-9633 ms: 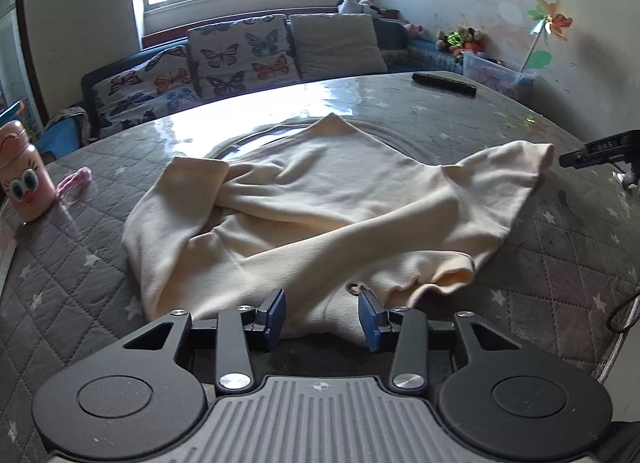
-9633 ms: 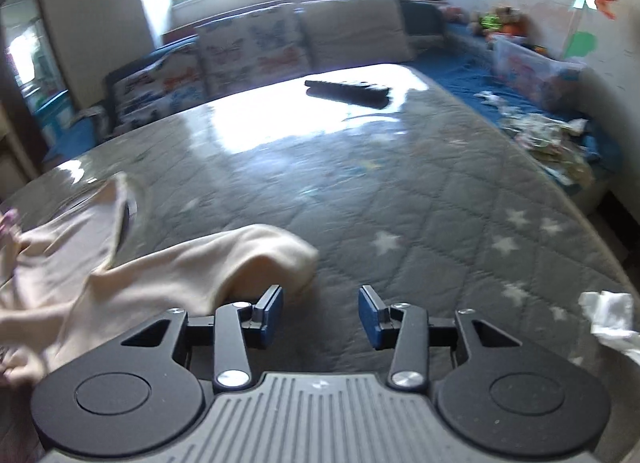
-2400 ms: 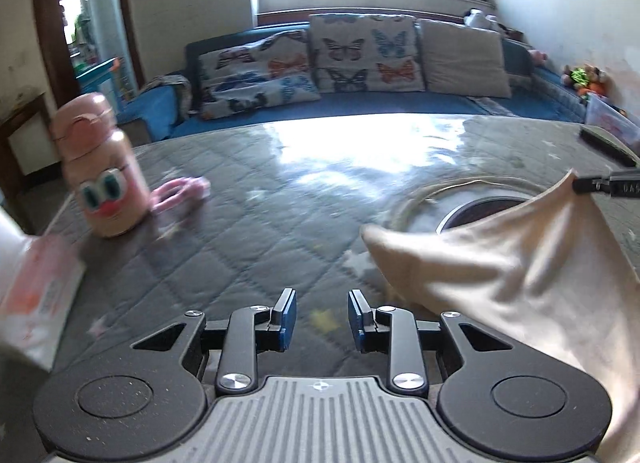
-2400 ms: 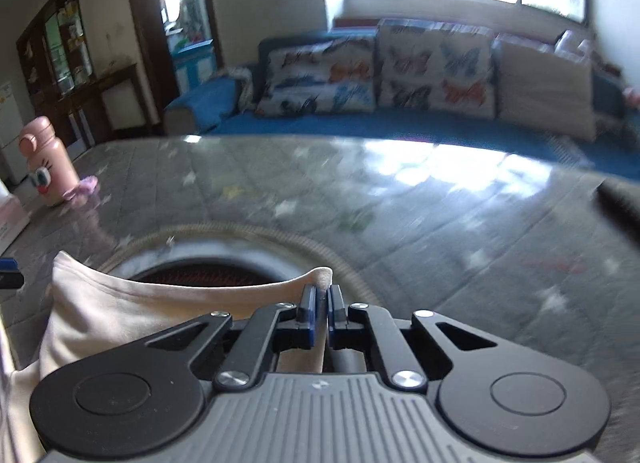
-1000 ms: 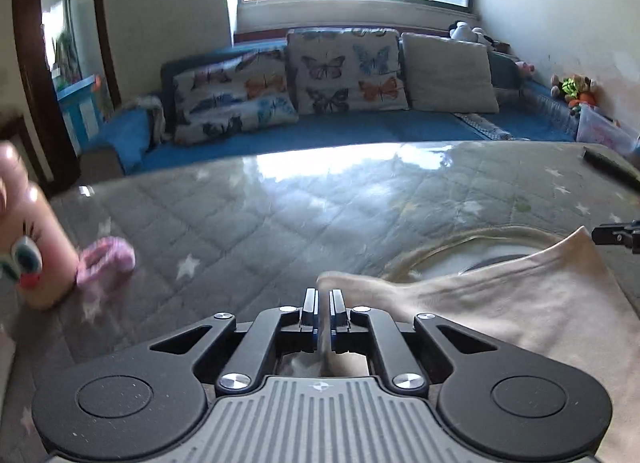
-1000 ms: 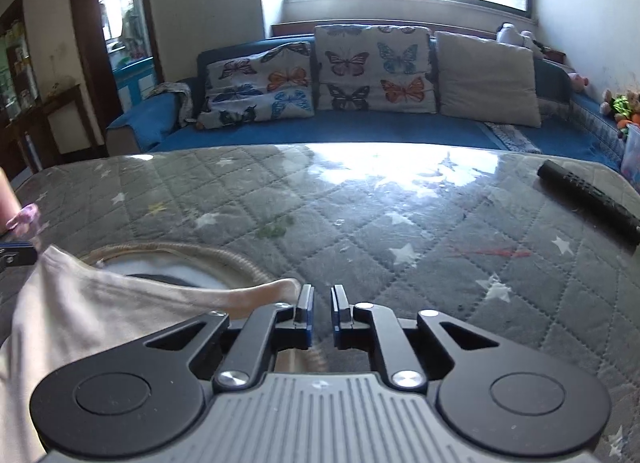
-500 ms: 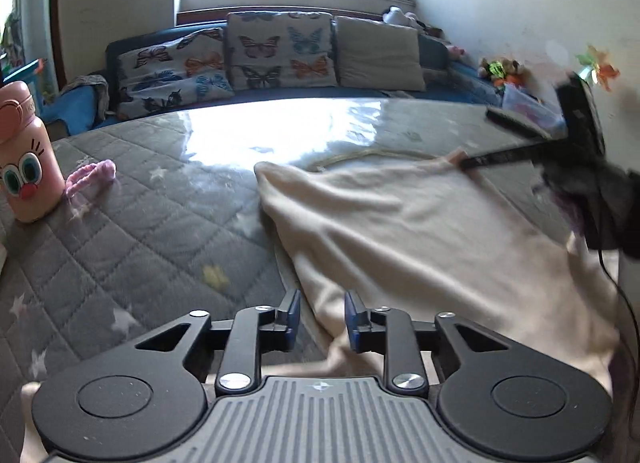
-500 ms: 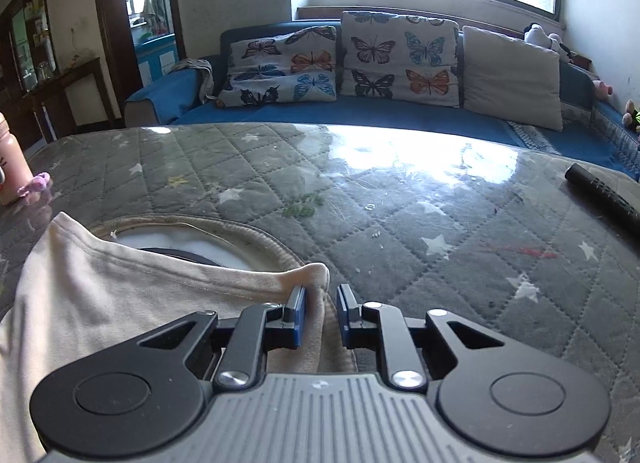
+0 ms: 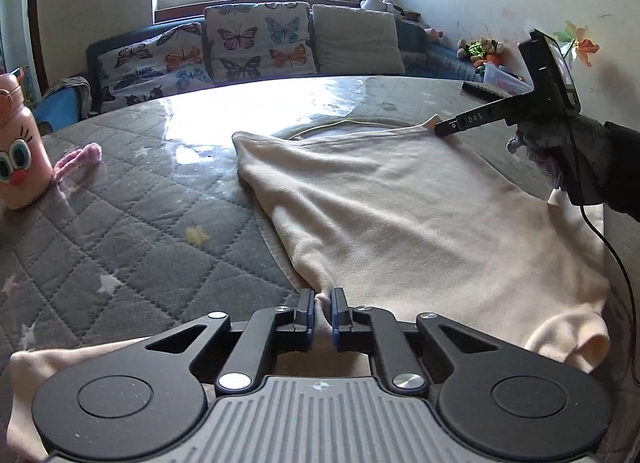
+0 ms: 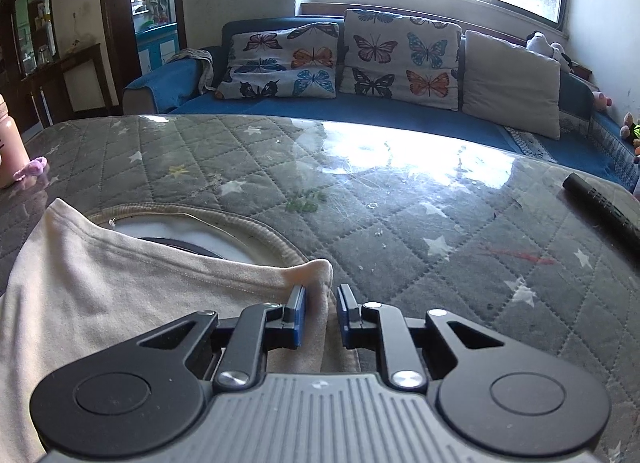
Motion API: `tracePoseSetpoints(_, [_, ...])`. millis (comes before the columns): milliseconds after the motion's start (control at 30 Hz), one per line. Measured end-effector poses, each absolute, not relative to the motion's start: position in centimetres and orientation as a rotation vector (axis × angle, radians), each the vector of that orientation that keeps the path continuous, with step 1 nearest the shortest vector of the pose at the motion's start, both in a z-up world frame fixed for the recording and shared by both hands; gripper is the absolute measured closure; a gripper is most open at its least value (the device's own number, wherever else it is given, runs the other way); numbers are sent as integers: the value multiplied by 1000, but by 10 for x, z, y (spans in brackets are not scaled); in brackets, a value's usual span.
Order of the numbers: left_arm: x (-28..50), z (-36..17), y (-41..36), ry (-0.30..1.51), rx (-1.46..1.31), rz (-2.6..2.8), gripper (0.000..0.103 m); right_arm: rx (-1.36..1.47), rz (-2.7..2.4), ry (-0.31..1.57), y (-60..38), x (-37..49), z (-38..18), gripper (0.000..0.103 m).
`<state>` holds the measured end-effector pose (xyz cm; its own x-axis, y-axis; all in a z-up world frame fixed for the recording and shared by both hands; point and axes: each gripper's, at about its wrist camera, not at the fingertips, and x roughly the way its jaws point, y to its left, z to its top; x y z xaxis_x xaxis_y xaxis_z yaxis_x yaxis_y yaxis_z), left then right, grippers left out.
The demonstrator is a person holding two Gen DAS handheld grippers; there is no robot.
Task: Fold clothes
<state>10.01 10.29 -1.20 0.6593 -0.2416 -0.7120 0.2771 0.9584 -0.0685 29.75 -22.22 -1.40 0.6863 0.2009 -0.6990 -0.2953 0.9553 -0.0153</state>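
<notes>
A cream sweatshirt point(image 9: 420, 219) lies spread on the grey quilted table point(image 9: 132, 239), its hem at the far side. My left gripper point(image 9: 322, 313) sits at the garment's near left edge, jaws nearly closed with a fold of cloth between them. My right gripper point(image 10: 319, 313) is at the far right hem corner point(image 10: 316, 269), jaws a little apart with the cloth lying between them; it also shows in the left wrist view point(image 9: 444, 128), tips at the hem corner. One sleeve point(image 9: 568, 343) lies bunched at the near right.
A pink cartoon bottle point(image 9: 16, 155) and a pink hair tie point(image 9: 78, 159) stand at the table's left. A black remote point(image 10: 600, 203) lies at the far right. A round ribbed-rim opening point(image 10: 200, 231) shows under the hem. A sofa with butterfly cushions point(image 10: 340, 59) is behind.
My left gripper left the hem corner, dropped back to the garment's near left edge and has now narrowed on a fold. My right gripper's jaws opened at the hem corner.
</notes>
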Motion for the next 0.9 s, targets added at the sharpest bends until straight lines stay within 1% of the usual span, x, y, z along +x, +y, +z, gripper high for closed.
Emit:
tracePoseSetpoints(200, [95,-11,110,815,31,-273,94,-144,269,754,-221,301,-16,87])
tracePoseSetpoints(233, [96,-10,110,816,31,-271,92,-141,269,755,-222,301,-15,86])
tracePoseSetpoints(300, [94,-8,109,813,35,-266,89,-126,270,763,-224,301,-11,85])
tracePoseSetpoints(467, [85,2,103,779,50,-251,88,-104,291,765,-235,286,8,82])
tracePoseSetpoints(567, [78,8,96,757,55,-258,85,-102,314,773,-240,272,19,79])
tracePoseSetpoints(667, [71,12,85,736,62,-284,85,-129,324,765,-242,254,33,73])
tracePoseSetpoints(767, [66,14,70,720,71,-310,79,-146,323,757,-246,237,46,67])
tracePoseSetpoints(800, [65,13,65,719,71,-321,77,-150,322,757,-248,233,48,66])
tracePoseSetpoints(900, [61,10,46,717,76,-364,77,-164,303,762,-257,218,55,66])
